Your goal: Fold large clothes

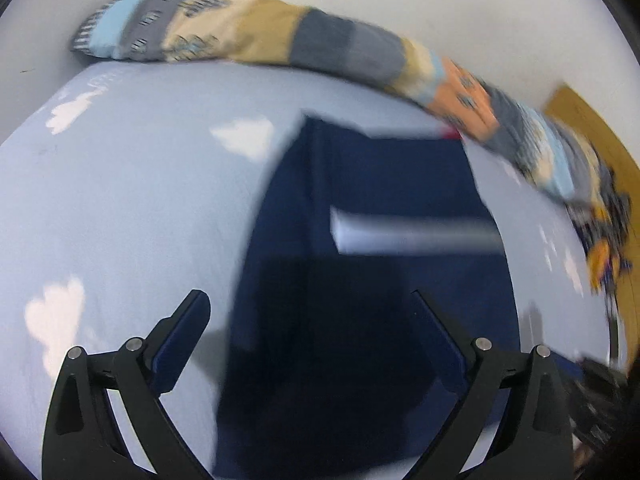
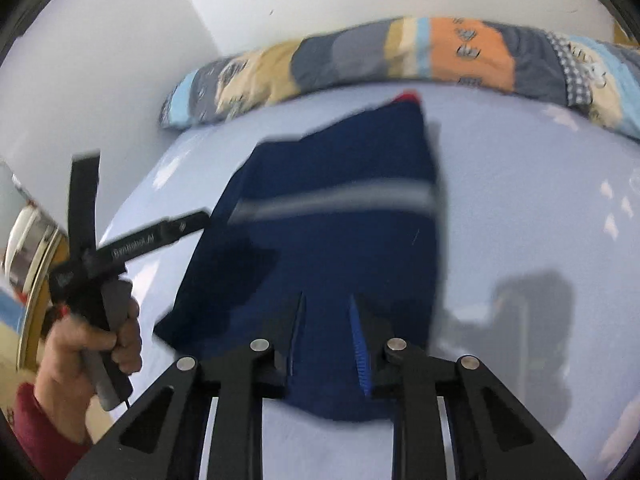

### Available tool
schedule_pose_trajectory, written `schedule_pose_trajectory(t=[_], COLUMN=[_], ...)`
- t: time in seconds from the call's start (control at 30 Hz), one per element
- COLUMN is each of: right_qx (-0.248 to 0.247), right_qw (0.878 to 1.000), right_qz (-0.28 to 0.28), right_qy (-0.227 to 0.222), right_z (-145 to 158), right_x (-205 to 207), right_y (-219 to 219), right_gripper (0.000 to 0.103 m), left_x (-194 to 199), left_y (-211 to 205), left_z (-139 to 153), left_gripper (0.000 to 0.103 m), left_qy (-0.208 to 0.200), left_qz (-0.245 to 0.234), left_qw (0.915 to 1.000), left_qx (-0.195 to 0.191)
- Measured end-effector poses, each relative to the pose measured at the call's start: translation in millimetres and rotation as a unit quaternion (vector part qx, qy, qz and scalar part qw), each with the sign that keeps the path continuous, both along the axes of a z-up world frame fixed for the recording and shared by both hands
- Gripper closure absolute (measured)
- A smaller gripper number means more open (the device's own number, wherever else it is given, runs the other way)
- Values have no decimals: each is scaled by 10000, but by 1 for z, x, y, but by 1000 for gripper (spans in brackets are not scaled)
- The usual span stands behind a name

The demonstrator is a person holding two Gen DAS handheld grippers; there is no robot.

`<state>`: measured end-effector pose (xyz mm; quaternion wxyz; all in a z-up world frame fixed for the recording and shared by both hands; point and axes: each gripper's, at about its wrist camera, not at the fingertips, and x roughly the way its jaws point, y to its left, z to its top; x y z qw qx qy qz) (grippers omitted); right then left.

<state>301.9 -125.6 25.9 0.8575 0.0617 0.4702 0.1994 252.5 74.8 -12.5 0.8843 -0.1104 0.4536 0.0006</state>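
Navy garment (image 2: 336, 248) lies between right gripper (image 2: 326, 332) fingers (image 2: 362, 344).

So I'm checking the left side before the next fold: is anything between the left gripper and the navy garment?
Nothing visible. The left gripper hangs open directly over the navy garment, which lies on the pale blue sheet.

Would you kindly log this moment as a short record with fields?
surface: bed with a pale blue sheet
garment: navy garment with a pale stripe, partly folded, lying on the sheet
left gripper: open, above the garment, holding nothing
right gripper: fingers close together over the garment's near edge; grip unclear
background: patchwork quilt along the wall
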Motion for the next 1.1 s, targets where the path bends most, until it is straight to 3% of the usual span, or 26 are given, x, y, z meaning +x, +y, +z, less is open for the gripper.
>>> schedule_pose_trajectory(t=[0.1,0.17,0.2,0.3,0.4,0.5,0.57,0.7,0.77,0.83,1.1], right_qx=[-375,-150,68,348,457,344,330,595,763,919,932], right_qw=[9983,9985,9978,9962,9976,9990,9986,9946,9921,9901,9947], right_qz=[-172,-149,-169,-272,-151,41,66,-60,-115,-154,-94], right_qy=[422,510,630,747,495,278,419,852,985,1051,428], right_z=[-37,-52,-58,-51,-28,-11,-18,-41,-44,-42,-9], right_x=[2,4,8,10,-3,-12,-12,-1,2,0,-15], right_y=[0,-8,-13,-21,-21,-20,-20,-27,-31,-36,-49], right_gripper=[80,80,79,80,80,76,76,79,79,79,76], left_x=[-13,-16,-16,-16,-31,-47,-47,-34,-32,-34,-50], left_y=[-31,-40,-39,-32,-26,-31,-36,-53,-64,-73,-92], left_z=[-14,-37,-44,-32,-9,8,6,-14,-30,-29,-7], left_gripper=[3,1,0,0,0,0,0,0,0,0,0], left_qy=[477,860,870,719,404,35,-1,142,287,100,-500], left_qz=[-456,-672,-690,-428,-79,-93,-159,-346,-537,-633,-773], left_qw=[9965,9894,9888,9931,9953,9960,9942,9847,9755,9682,9559], left_qx=[510,959,994,816,871,889,1063,1700,2114,2420,2788])
